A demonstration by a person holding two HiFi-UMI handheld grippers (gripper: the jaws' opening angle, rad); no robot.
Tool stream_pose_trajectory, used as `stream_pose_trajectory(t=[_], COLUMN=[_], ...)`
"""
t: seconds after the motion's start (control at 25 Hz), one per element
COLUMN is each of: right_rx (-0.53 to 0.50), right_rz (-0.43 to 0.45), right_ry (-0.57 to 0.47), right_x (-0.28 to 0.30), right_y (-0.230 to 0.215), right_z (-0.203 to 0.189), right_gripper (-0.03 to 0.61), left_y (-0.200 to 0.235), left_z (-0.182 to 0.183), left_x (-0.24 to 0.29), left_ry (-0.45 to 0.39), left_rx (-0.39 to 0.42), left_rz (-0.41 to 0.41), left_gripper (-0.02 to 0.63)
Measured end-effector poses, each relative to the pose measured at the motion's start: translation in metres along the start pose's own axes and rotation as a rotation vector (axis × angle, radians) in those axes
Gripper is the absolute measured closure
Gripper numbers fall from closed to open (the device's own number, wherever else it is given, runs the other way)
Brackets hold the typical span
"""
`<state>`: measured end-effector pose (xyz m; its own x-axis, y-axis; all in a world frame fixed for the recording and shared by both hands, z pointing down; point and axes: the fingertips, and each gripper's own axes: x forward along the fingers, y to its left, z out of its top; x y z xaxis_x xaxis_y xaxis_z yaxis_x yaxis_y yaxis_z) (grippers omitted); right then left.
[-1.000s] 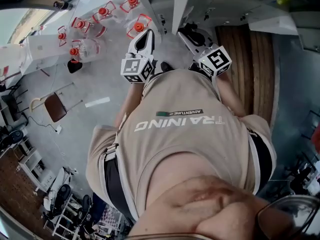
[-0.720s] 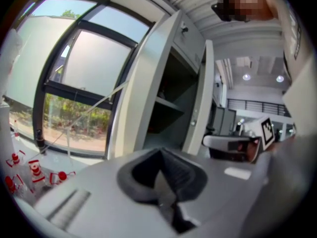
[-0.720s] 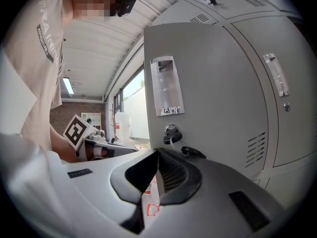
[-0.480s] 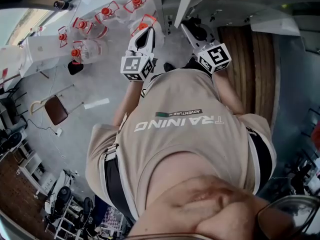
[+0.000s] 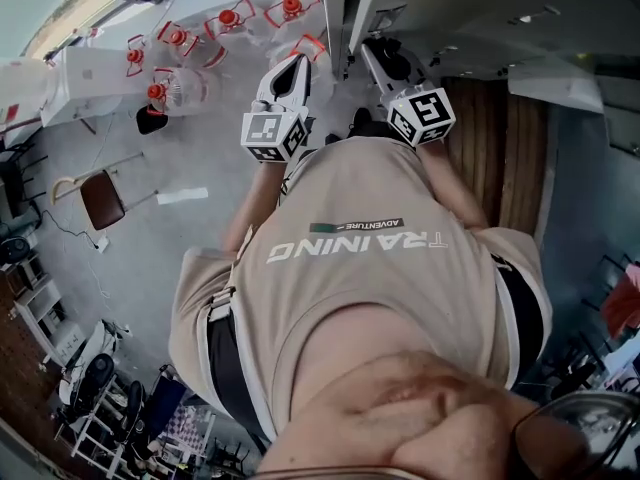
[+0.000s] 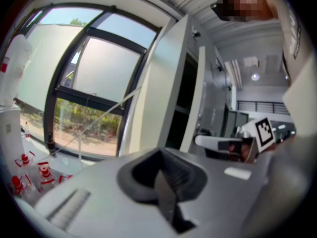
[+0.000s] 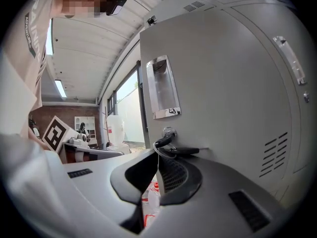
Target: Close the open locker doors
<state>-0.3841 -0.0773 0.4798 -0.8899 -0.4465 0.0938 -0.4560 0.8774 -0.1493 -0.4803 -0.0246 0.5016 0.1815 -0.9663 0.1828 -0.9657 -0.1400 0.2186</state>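
Observation:
The grey lockers fill the top of the head view, with two door edges (image 5: 334, 13) (image 5: 364, 13) standing out toward me. My left gripper (image 5: 290, 70) points at the left of these edges. My right gripper (image 5: 384, 56) is just right of them. In the left gripper view an open door (image 6: 166, 78) stands edge-on beside a dark locker opening (image 6: 182, 103), and a second door (image 6: 196, 98) is beyond it. In the right gripper view a door face (image 7: 223, 83) is very close, with a recessed handle (image 7: 161, 87) and keys (image 7: 173, 145) in its lock just above my shut right gripper (image 7: 153, 180). The left gripper (image 6: 166, 185) is shut and empty.
Several water bottles with red caps (image 5: 180, 53) lie on the floor at the left of the lockers. A brown chair (image 5: 100, 198) stands further left. Wooden boards (image 5: 500, 138) are at the right. Large windows (image 6: 89, 73) are behind the open door.
Both grippers have gone up toward the lockers. The two door edges now stand closer together and more upright in the head view.

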Motion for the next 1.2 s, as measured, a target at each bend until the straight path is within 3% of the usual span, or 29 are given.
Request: stream_pose_trajectory(t=[0.32, 0.72, 1.2], right_rx=[-0.002, 0.004, -0.035], right_rz=[0.079, 0.109, -0.004], right_ry=[0.013, 0.005, 0.042], right_x=[0.014, 0.033, 0.051], right_y=[-0.008, -0.023, -0.034], right_z=[0.004, 0.001, -0.003], right_gripper=[0.563, 0.563, 0.563], left_y=[-0.001, -0.002, 0.006], left_z=[0.009, 0.01, 0.01], left_x=[0.011, 0.026, 0.025], left_ry=[-0.013, 0.002, 0.033], left_rx=[-0.007, 0.002, 0.003], left_rz=[0.069, 0.104, -0.018], left_gripper=[0.614, 0.614, 0.614])
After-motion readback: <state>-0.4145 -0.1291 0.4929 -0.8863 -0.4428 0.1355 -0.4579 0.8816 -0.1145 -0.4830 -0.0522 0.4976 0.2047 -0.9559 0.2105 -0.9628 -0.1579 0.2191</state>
